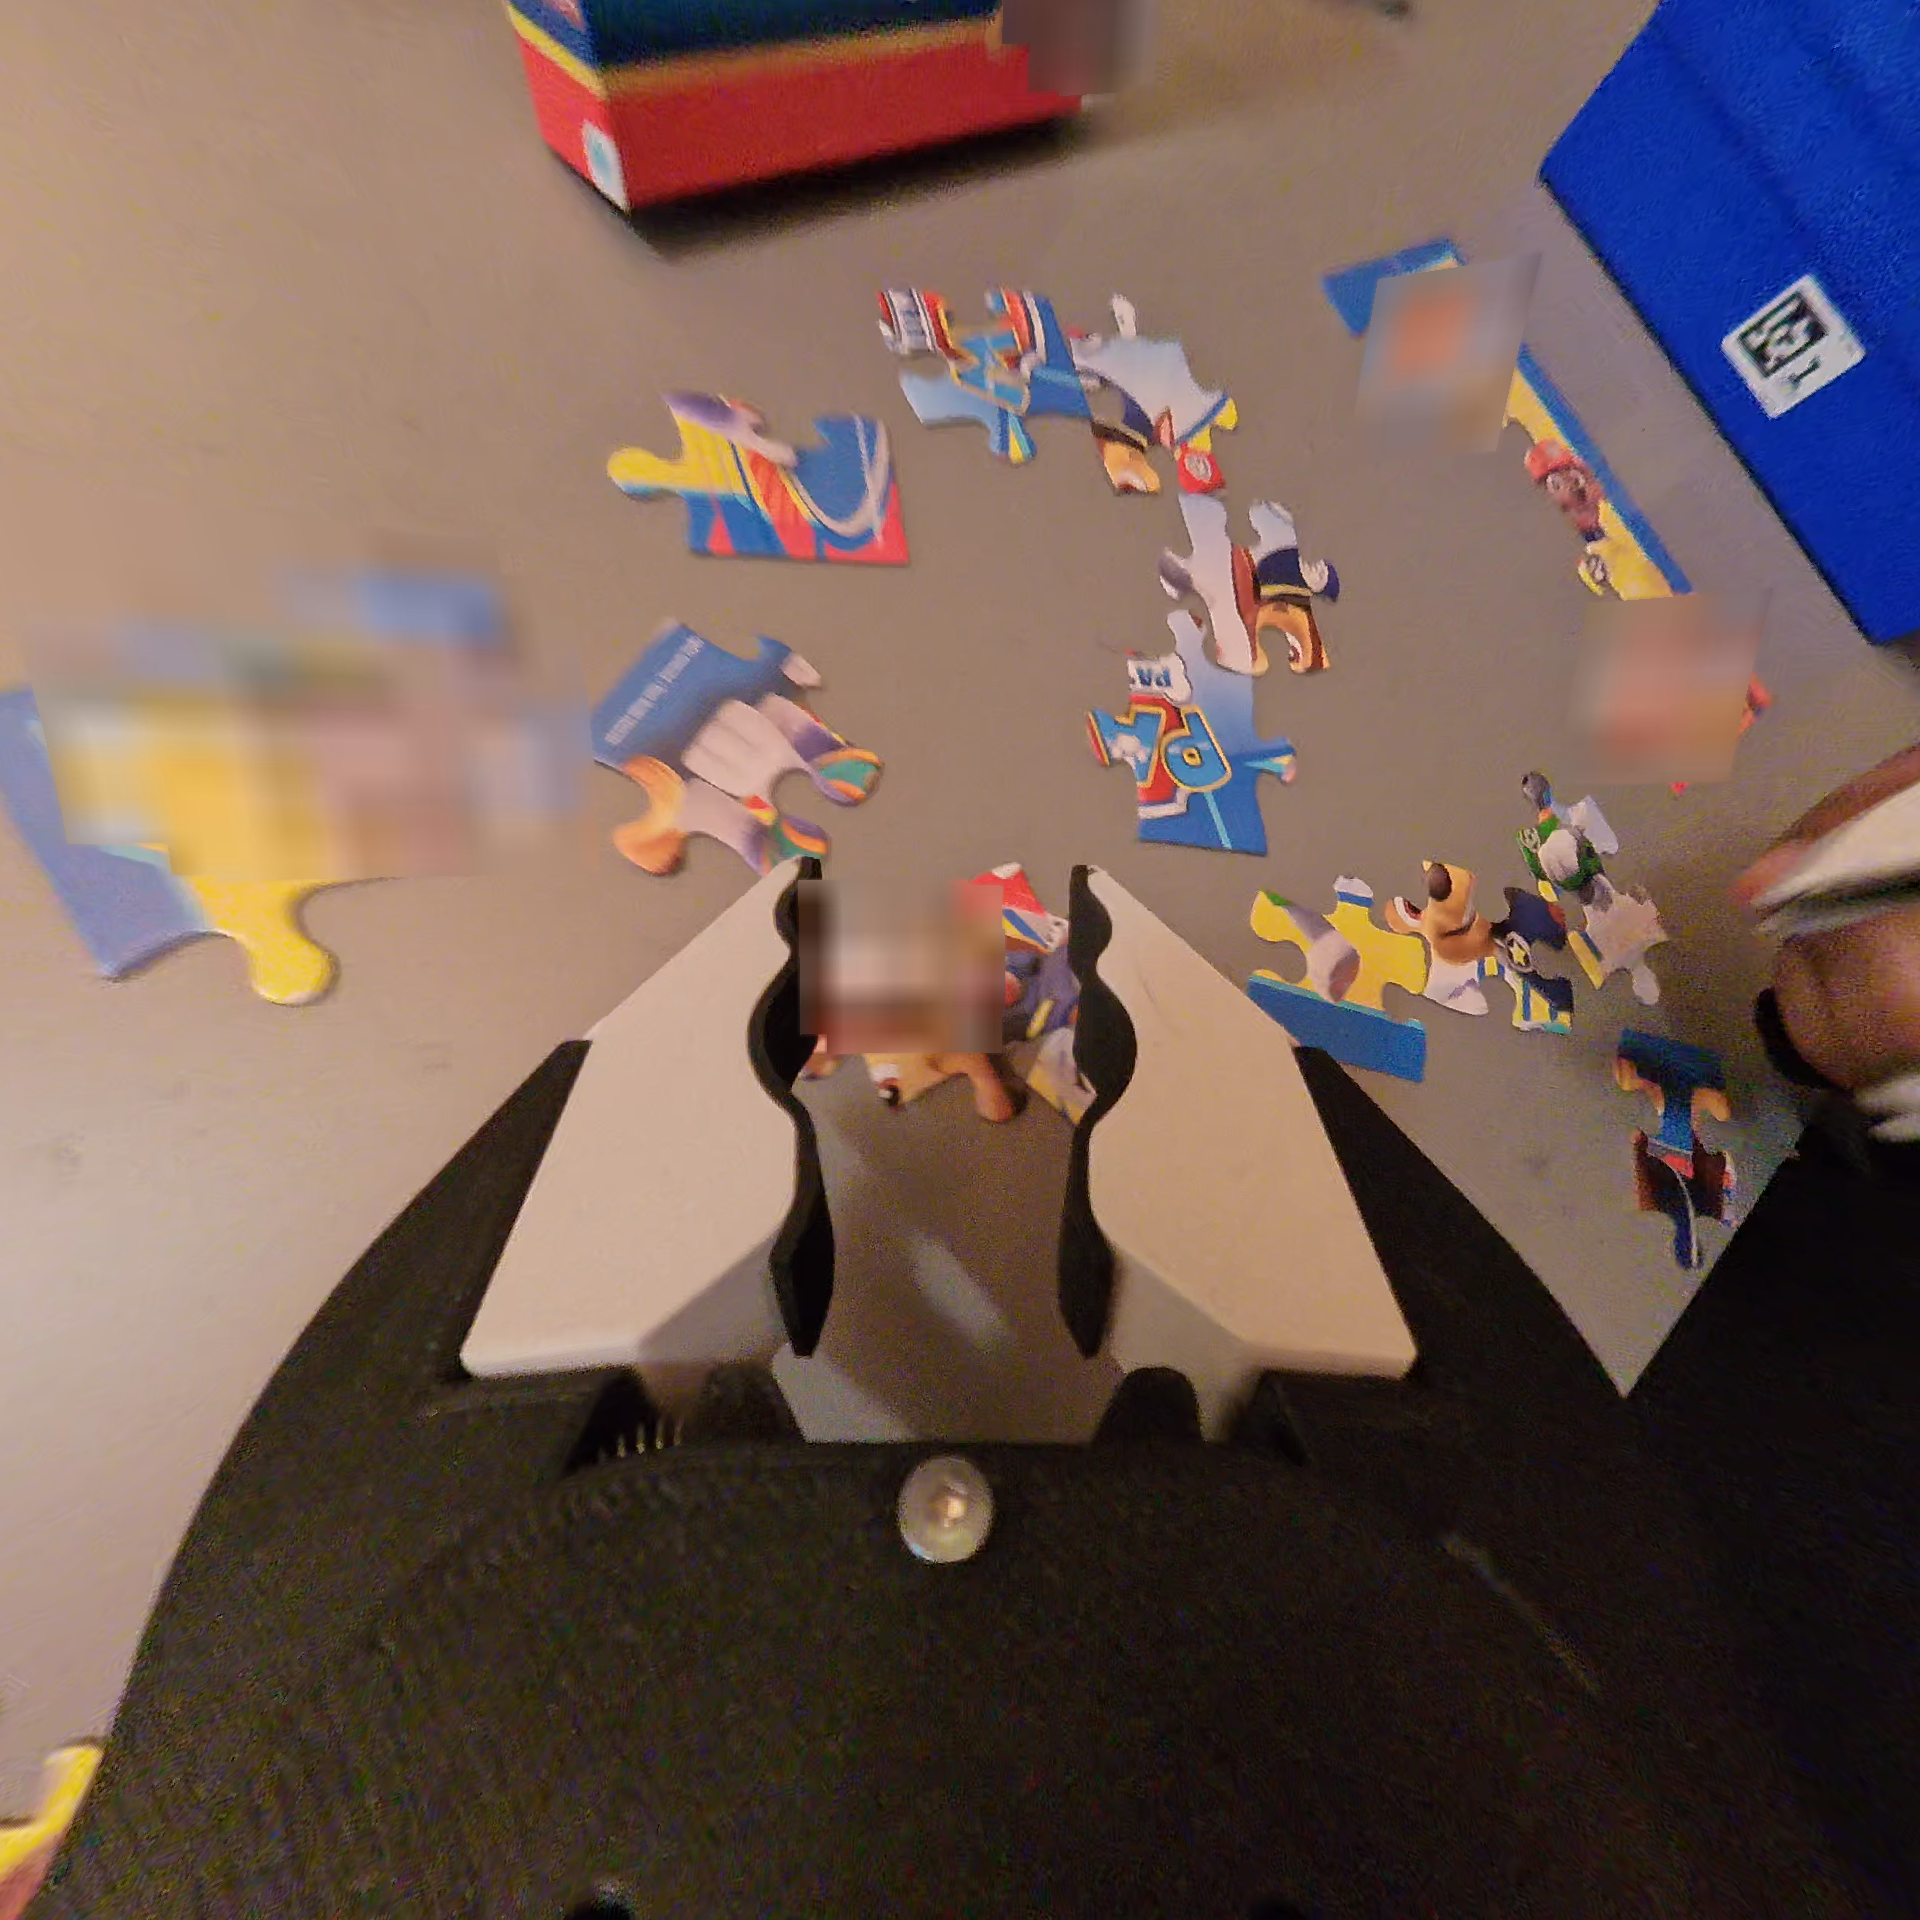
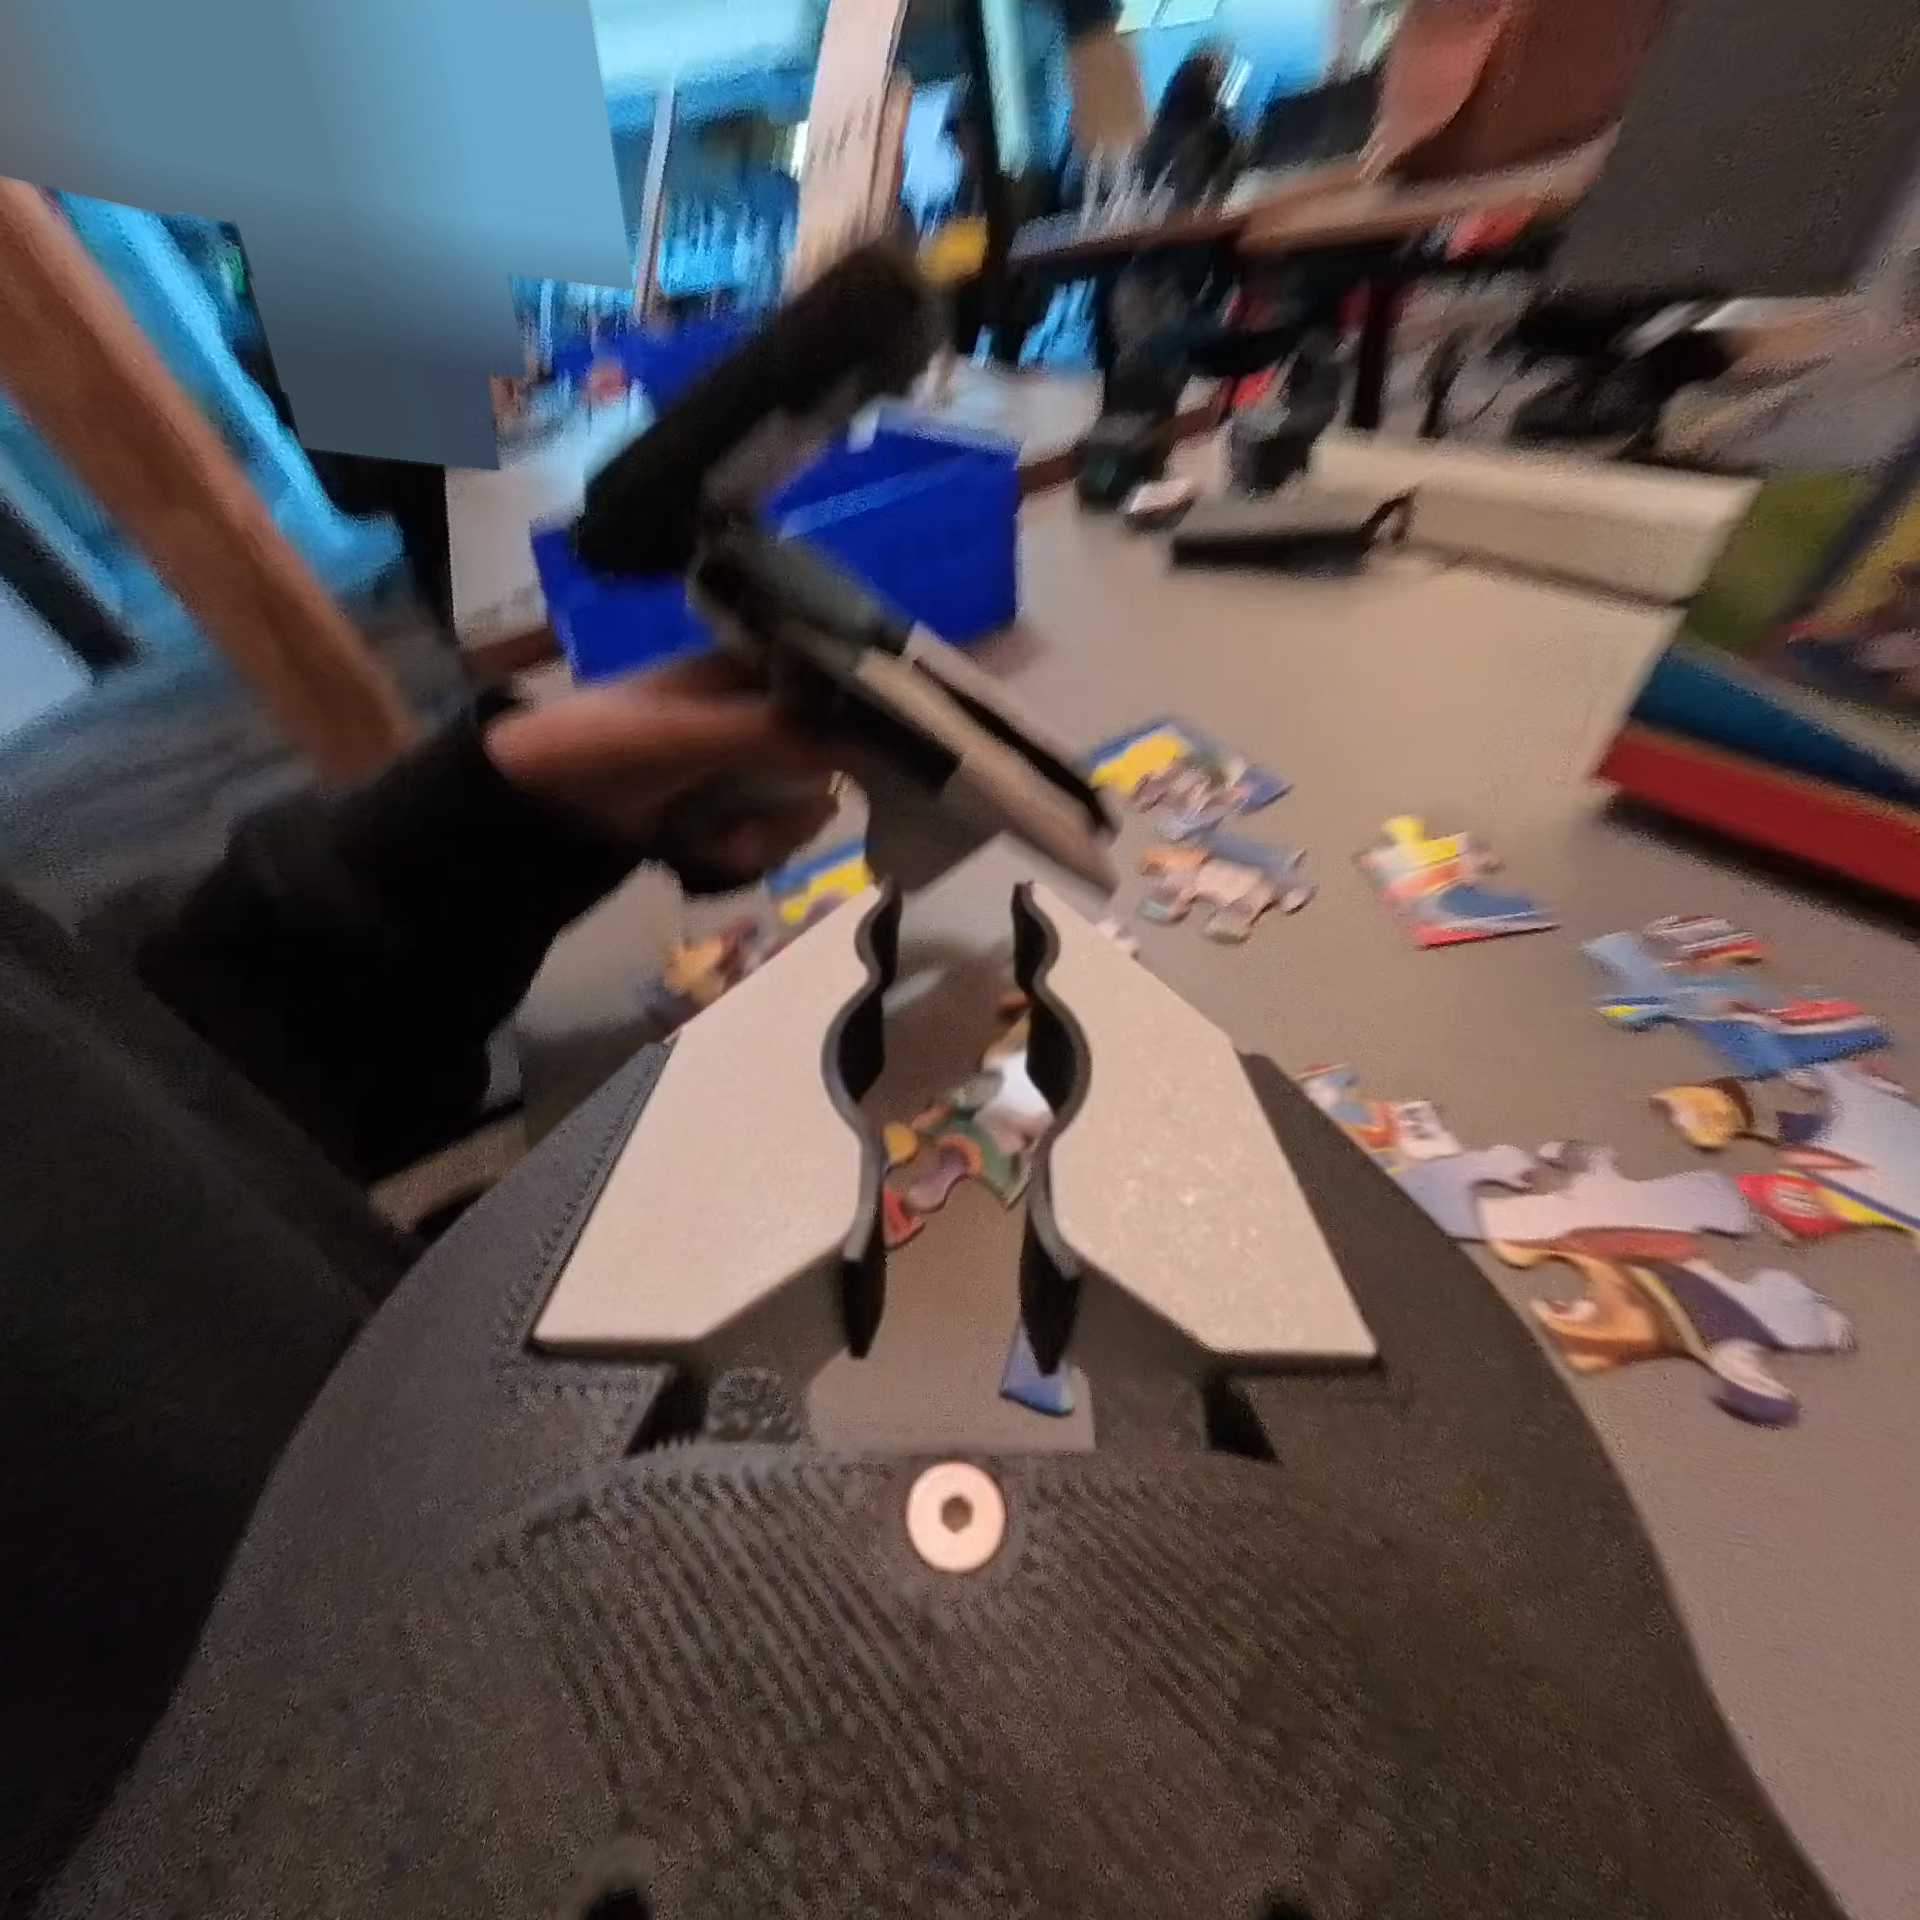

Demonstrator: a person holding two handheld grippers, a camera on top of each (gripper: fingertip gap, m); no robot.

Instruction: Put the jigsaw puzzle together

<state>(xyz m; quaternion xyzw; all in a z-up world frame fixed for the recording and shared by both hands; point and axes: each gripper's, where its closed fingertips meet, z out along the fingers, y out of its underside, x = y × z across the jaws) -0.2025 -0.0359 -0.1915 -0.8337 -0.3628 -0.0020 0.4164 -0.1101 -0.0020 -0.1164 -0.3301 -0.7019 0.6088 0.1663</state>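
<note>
**Puzzle pieces all over a grey table, both grippers hovering with nothing held**

The left gripper [image 1: 940, 883] is seen with its jaws spread apart, and nothing is clamped. A colourful puzzle piece [image 1: 1039, 997] is framed between the fingers, lying flat on the grey table [image 1: 312, 364] below them; the pads aren't pressed on it, and part of it is covered by a mosaic patch. Which way its long axis runs can't be told for sure.

Just left of the fingertips a blue-and-purple piece [image 1: 727, 748] is found, long axis running from far-left to near-right, knobs pointed right. Farther back sits a yellow, red and blue piece [image 1: 769, 483], laid left to right with its straight edge turned toward the near side. A blue piece with a logo [image 1: 1195, 758] is to the right, and a yellow piece with a blue edge [image 1: 1340, 966] is near the right finger. A red and blue box [image 1: 790, 114] stands at the far edge, and a blue bin [image 1: 1766, 260] at far right.

The right gripper [image 2: 956, 904] is held above the table with a narrower gap, also bare; a multicoloured piece [image 2: 956, 1143] is seen on the table under the gap, not touched. It's all pretty blurred there. More pieces [image 2: 1621, 1236] are scattered to its right.
</note>
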